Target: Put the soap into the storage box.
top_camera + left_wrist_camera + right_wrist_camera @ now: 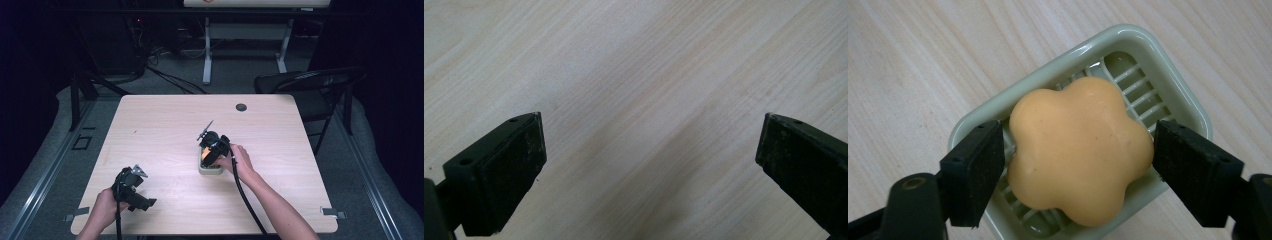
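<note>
A: Black jaws of the right gripper point(1078, 165) stand close on both sides of an orange soap point(1079, 150) shaped like a flower. One jaw touches or almost touches one side of it, the other jaw sits just beside the opposite side. I cannot tell if they press it.

B: So it is closed on the soap?

A: Not surely. The jaws are about as wide apart as the soap, around it, but a firm grip I cannot confirm. Under the soap is a pale green soap dish point(1128, 42) with a ribbed grid bottom, and the soap lies in it.

B: And outside the dish?

A: Light wooden table point(165, 115). In the high view the right hand point(240, 160) holds this gripper point(210, 152) over the dish point(210, 170), near the middle of the table.

B: What about the other one?

A: Left gripper point(649, 160) has its jaws wide apart, with nothing between them, only bare wood grain below. In the high view it point(132, 187) is in the left hand point(107, 205) near the front edge of the table, well apart from the dish and the right gripper. A cable point(247, 200) trails from the right gripper along the forearm. Beyond the table stands a dark folding chair point(310, 85).
</note>
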